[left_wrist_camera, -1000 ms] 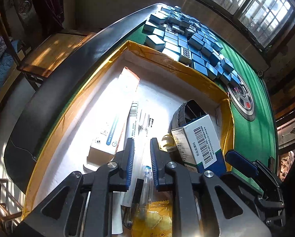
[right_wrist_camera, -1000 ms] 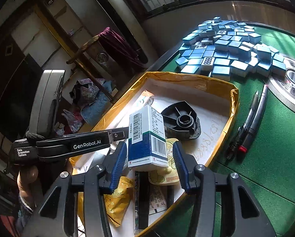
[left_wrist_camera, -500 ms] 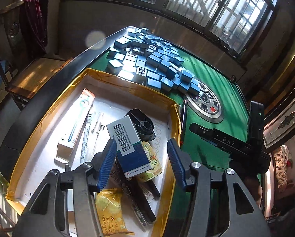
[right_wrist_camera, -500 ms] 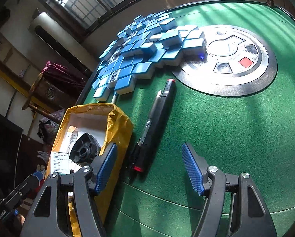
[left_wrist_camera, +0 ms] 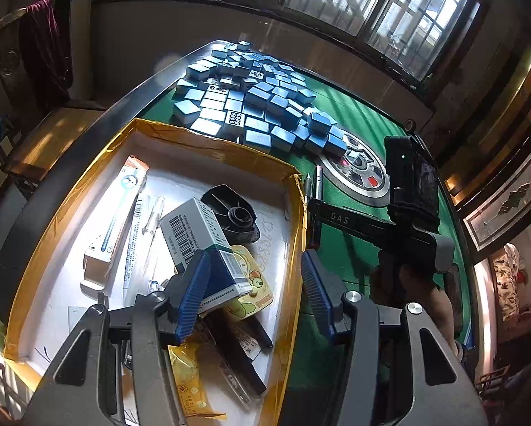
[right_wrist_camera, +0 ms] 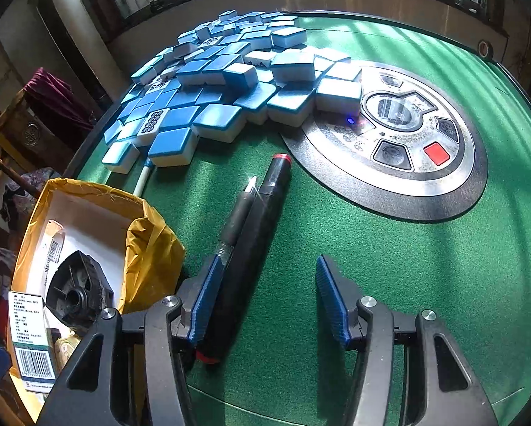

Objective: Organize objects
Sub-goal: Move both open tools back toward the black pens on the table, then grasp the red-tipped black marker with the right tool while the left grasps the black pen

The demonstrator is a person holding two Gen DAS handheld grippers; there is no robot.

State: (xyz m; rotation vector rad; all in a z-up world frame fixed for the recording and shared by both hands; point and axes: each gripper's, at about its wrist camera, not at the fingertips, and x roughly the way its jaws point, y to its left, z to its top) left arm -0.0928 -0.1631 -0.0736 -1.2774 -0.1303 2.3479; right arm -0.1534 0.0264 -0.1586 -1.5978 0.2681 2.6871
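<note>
Two pens lie side by side on the green counter [right_wrist_camera: 389, 248], just beside the yellow-rimmed box [right_wrist_camera: 152, 245] and touching each other: a thick black marker [right_wrist_camera: 255, 234] with red ends and a thinner black pen [right_wrist_camera: 235, 220] on its box side. We judge both light and stiff, with smooth round barrels that would roll or squirt out of a loose pinch. The safest hold looks to be across the marker's mid-barrel, away from the tapering ends, and taking one pen alone will be awkward while they touch.

Our right gripper [right_wrist_camera: 265, 298] points steeply down over the near ends of the pens. Its jaws are closing, with the marker's lower barrel between them: the box-side pad lies against the pens, while the other pad stands well clear over bare felt, so nothing is pinched yet.

Our left gripper [left_wrist_camera: 251, 294] hangs over the near part of the box, jaws spread and holding nothing, above the white-and-blue carton [left_wrist_camera: 194, 230].
</note>
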